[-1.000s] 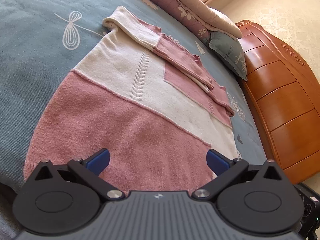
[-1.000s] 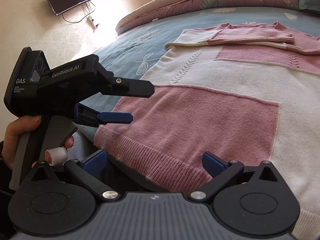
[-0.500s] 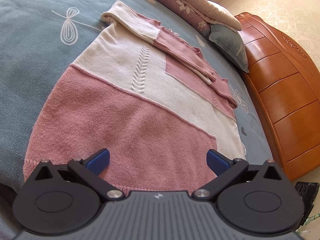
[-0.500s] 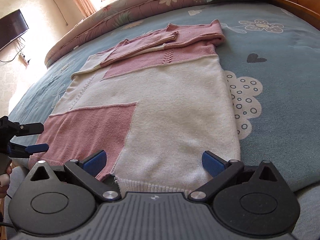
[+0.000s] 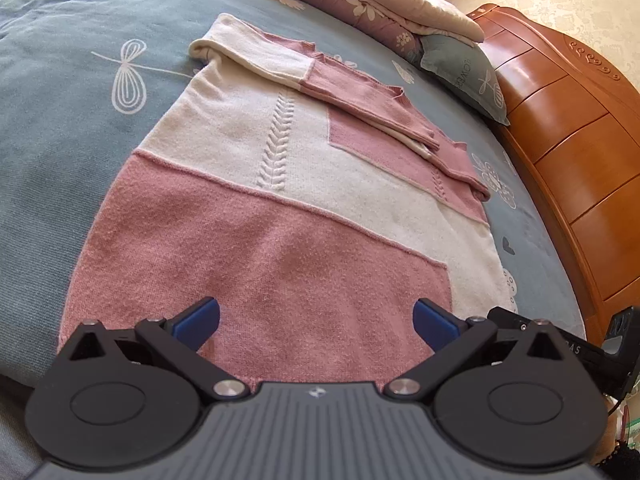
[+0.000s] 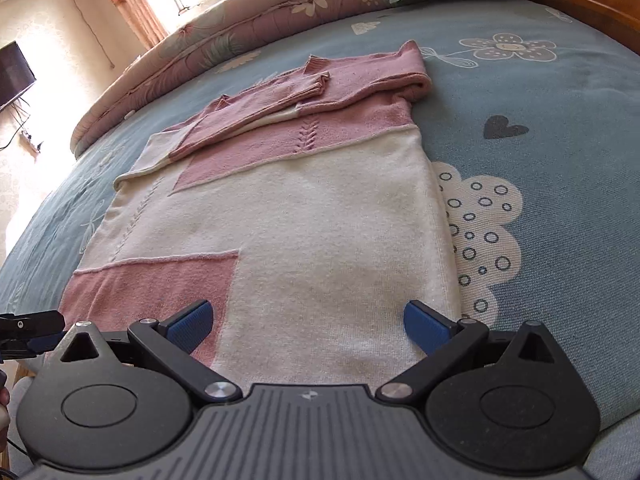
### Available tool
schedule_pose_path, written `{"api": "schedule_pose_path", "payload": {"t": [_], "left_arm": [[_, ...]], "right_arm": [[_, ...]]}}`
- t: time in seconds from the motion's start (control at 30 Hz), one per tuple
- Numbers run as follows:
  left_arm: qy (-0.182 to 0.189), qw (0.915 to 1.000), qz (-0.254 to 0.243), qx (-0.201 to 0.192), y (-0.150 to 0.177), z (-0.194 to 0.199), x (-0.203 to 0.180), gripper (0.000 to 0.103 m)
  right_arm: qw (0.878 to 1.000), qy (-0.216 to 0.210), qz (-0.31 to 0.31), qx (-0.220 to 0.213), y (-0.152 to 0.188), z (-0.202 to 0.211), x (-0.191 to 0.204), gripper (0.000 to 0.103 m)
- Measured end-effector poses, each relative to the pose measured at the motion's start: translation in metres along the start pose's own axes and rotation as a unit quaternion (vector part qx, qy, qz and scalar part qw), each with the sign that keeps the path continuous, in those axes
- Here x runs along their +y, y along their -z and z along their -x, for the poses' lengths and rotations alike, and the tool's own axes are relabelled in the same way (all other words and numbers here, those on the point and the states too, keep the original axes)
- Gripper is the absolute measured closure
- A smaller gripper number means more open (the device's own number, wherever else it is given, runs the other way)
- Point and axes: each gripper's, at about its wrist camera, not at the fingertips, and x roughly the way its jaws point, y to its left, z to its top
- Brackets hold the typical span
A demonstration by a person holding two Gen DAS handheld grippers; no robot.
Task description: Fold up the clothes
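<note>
The sweater (image 5: 280, 216) runs lengthwise up-frame; both hand-held grippers, left (image 5: 316, 318) and right (image 6: 306, 322), gape empty at its near hem.

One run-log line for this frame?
stage: pre-grasp | left claw: open, over hem | right claw: open, over hem | sweater: flat, sleeves folded in

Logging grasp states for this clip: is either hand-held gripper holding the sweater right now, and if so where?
Nothing is held. The left hand-held gripper and right hand-held gripper are both open at the near hem of the sweater.
</note>
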Motion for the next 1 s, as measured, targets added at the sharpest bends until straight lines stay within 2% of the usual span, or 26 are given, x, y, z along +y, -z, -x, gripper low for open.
{"api": "schedule_pose_path", "payload": {"t": [0.2,0.3,0.33,0.4,0.43,0.5,0.63,0.73,0.9,1.0], "left_arm": [[0.015,0.9989,-0.024,-0.037,-0.048,0.000,0.004,0.001],[0.025,0.9996,0.005,-0.013,-0.064,-0.021,0.018,0.001],[0.025,0.9996,0.009,-0.003,-0.065,-0.026,0.021,0.001],[0.002,0.9999,0.010,0.009,-0.063,-0.033,0.030,0.001],[-0.010,0.9999,0.009,0.007,-0.061,-0.033,0.034,0.001],[-0.003,0.9999,0.014,-0.004,-0.059,-0.029,0.043,0.001],[-0.029,0.9995,0.014,-0.001,-0.068,-0.017,0.039,0.001],[0.010,0.9999,-0.002,-0.007,-0.073,-0.014,0.026,0.001],[-0.001,0.9986,-0.050,0.017,-0.075,-0.043,0.003,0.001],[0.002,0.9988,-0.040,0.027,-0.081,-0.058,0.005,0.001]], "right_arm": [[0.999,-0.013,0.007,-0.029,0.012,0.006,-0.004,0.000],[0.999,-0.014,0.010,-0.035,0.015,0.007,-0.004,0.000],[0.999,-0.014,0.015,-0.035,0.015,0.007,-0.003,0.000],[0.999,-0.014,0.024,-0.036,0.017,0.008,-0.002,0.000],[0.999,-0.013,0.029,-0.036,0.018,0.008,-0.001,0.000],[0.998,-0.008,0.042,-0.035,0.020,0.008,0.001,0.000],[0.997,0.006,0.062,-0.037,0.023,0.005,0.007,0.000],[0.996,0.018,0.082,-0.034,0.025,0.003,0.012,0.000],[0.992,0.042,0.112,-0.029,0.028,0.000,0.021,0.000],[0.989,0.057,0.135,-0.025,0.031,-0.003,0.026,0.000]]}}
